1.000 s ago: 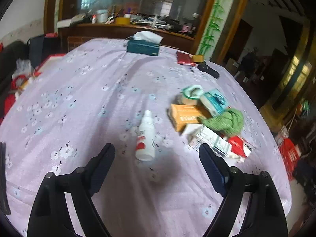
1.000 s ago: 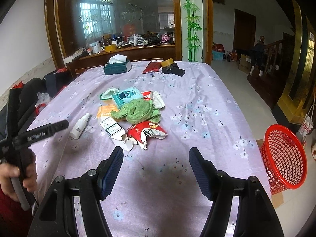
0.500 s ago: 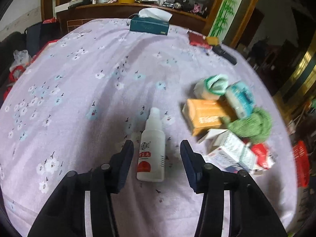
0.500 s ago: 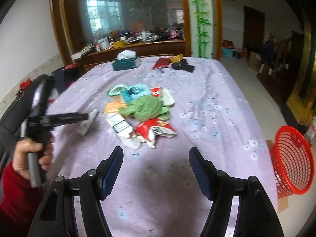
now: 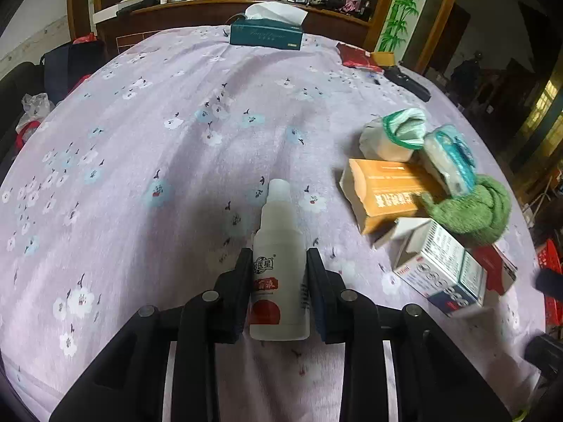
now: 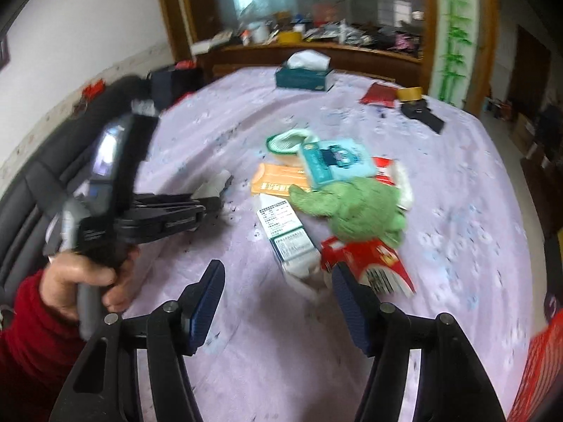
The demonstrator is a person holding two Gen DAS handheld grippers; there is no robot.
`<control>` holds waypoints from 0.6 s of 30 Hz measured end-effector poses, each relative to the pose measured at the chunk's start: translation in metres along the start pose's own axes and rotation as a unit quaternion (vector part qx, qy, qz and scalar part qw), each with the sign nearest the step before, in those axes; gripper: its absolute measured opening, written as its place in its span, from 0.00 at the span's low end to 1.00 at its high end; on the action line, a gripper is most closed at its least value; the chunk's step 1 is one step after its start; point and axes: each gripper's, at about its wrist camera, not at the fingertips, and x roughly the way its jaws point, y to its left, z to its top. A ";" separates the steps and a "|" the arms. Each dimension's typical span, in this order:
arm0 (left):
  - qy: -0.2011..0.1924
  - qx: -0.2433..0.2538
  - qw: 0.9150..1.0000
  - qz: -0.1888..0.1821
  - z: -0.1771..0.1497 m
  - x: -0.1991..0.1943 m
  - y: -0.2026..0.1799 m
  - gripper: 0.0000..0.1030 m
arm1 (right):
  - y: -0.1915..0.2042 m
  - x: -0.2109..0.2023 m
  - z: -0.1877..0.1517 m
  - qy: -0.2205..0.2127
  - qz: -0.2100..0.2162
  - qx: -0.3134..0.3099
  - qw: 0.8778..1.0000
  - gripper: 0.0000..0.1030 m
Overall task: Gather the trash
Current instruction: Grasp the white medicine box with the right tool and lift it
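A white spray bottle (image 5: pixel 279 263) with a red label lies on the lilac flowered tablecloth (image 5: pixel 158 140). My left gripper (image 5: pixel 279 256) is shut on its body, pads pressed on both sides. To its right lies a trash pile: an orange box (image 5: pixel 387 193), a white medicine box (image 5: pixel 443 267), a green cloth (image 5: pixel 471 207), a red packet (image 5: pixel 496 270) and a teal packet (image 5: pixel 450 161). In the right wrist view my right gripper (image 6: pixel 278 269) hovers low at the pile's near edge, its jaws closing. The white medicine box's (image 6: pixel 285 235) near end lies between the tips, untouched by the pads.
A teal tissue box (image 5: pixel 266 35), a red pouch (image 5: pixel 355 58) and a black case (image 5: pixel 408 84) sit at the table's far end. A red mesh basket (image 6: pixel 538 369) stands off the right edge. A hand (image 6: pixel 81 281) in a red sleeve holds the left gripper. Dark seats line the left side.
The left jaws came down around the bottle and shut on it. The right gripper swung left and moved in toward the pile, its jaws narrowing slightly.
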 end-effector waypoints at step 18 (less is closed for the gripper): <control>-0.057 0.035 0.997 -0.030 -0.032 -0.062 -0.022 0.28 | 0.003 0.066 0.006 0.045 -0.023 -0.035 0.998 0.41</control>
